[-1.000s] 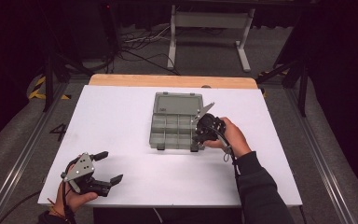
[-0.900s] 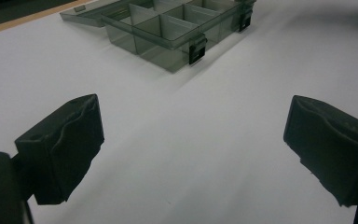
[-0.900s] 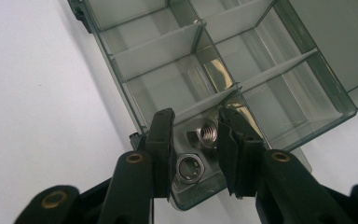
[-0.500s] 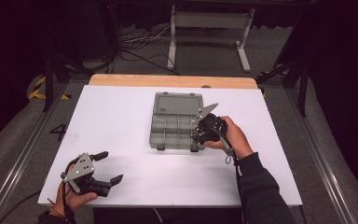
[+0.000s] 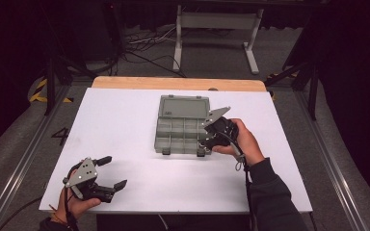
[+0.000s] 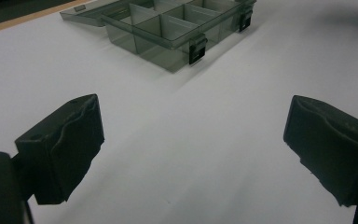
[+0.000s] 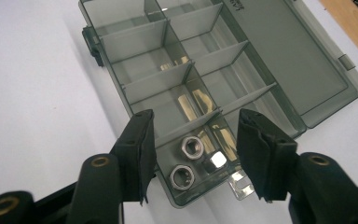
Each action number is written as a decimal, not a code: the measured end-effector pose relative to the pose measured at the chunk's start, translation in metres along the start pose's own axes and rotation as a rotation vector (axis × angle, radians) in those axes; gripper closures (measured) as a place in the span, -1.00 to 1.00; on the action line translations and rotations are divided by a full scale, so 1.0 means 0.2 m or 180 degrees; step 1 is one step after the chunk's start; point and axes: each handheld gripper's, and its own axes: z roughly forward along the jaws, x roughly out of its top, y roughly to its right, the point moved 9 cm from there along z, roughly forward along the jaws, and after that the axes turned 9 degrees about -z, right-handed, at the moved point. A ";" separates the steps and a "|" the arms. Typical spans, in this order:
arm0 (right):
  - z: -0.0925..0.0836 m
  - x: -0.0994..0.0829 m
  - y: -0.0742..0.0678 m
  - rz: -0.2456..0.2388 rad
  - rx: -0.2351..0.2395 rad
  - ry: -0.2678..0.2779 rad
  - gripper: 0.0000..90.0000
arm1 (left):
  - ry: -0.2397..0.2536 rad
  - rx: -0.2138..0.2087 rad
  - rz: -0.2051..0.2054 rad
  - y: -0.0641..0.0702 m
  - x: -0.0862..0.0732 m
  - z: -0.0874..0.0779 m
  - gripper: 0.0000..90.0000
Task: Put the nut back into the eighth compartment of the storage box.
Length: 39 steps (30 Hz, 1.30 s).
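Silver metal hex nuts (image 7: 190,161) sit in the smoky translucent plastic organiser box (image 5: 183,126)'s near corner compartment, directly below the spread-jawed right gripper (image 7: 192,156); the left gripper (image 5: 107,173), likewise spread, rests well apart.

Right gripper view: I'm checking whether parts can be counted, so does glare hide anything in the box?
Right gripper view: bright reflections streak the smoky translucent plastic compartment box, but three shiny metal nuts stay readable. Left gripper view: the black jaws are close and soft. High view: the surroundings are dark.
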 end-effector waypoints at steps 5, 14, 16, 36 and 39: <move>-0.01 0.00 0.00 0.0001 -0.0033 0.0033 -0.06 | 0.0002 0.0002 0.0000 0.00 0.00 0.00 -0.88; -0.05 0.00 0.00 -0.0018 -0.0158 0.0138 -0.23 | 0.0019 0.0023 -0.0013 -0.01 0.00 -0.01 -0.88; -0.05 0.00 0.00 -0.0025 -0.0183 0.0148 -0.25 | 0.0022 0.0024 -0.0011 -0.01 0.00 -0.01 -0.88; -0.12 -0.01 -0.04 -0.0147 -0.0487 0.0515 -0.61 | 0.0042 0.0029 0.0002 -0.02 0.01 -0.01 -0.88; -0.13 -0.02 -0.04 -0.0138 -0.0505 0.0570 -0.63 | 0.0044 0.0033 0.0006 -0.02 0.01 -0.01 -0.88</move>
